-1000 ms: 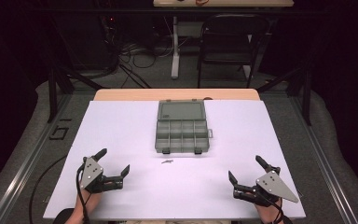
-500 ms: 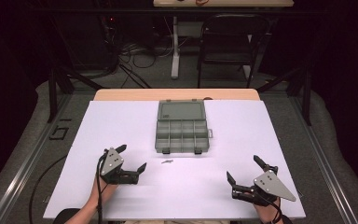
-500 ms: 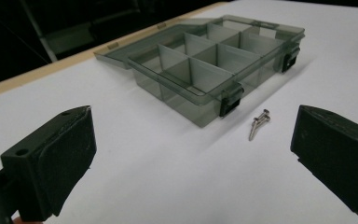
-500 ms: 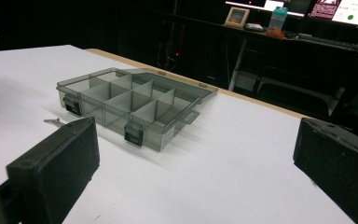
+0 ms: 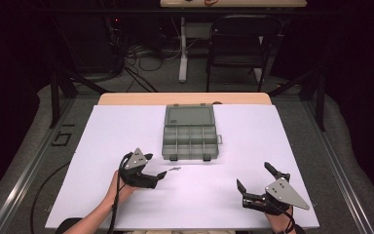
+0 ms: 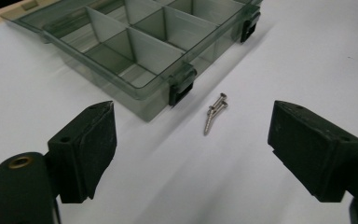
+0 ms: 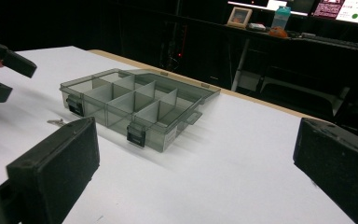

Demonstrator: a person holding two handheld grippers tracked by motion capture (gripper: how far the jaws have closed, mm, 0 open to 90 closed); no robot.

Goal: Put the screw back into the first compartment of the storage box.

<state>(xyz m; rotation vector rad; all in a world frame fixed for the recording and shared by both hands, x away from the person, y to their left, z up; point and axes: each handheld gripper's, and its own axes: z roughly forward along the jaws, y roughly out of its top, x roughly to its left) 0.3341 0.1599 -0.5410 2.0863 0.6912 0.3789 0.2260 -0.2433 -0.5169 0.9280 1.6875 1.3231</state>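
Observation:
A grey see-through compartment box (image 5: 190, 141) lies in the middle of the white table with its lid flipped back. Just in front of its near left latch lie two or three small silver screws (image 5: 175, 169), close together. My left gripper (image 5: 157, 165) is open just left of them; in the left gripper view the screws (image 6: 216, 112) lie ahead of the jaws, beside the box (image 6: 135, 46). Its jaws have just been closing a little, with nothing between them. My right gripper (image 5: 253, 174) stands open at the near right, holding nothing.
The white sheet (image 5: 282, 136) covers the table, with a wooden strip (image 5: 126, 99) along its far edge. Beyond the table stand a dark chair (image 5: 238, 44), table legs and cables on the floor. The right gripper view has the box (image 7: 135, 105) and the left gripper (image 7: 4, 65).
My left gripper has moved right across the table, toward the screws and the box's near left corner. The right gripper has stayed in place.

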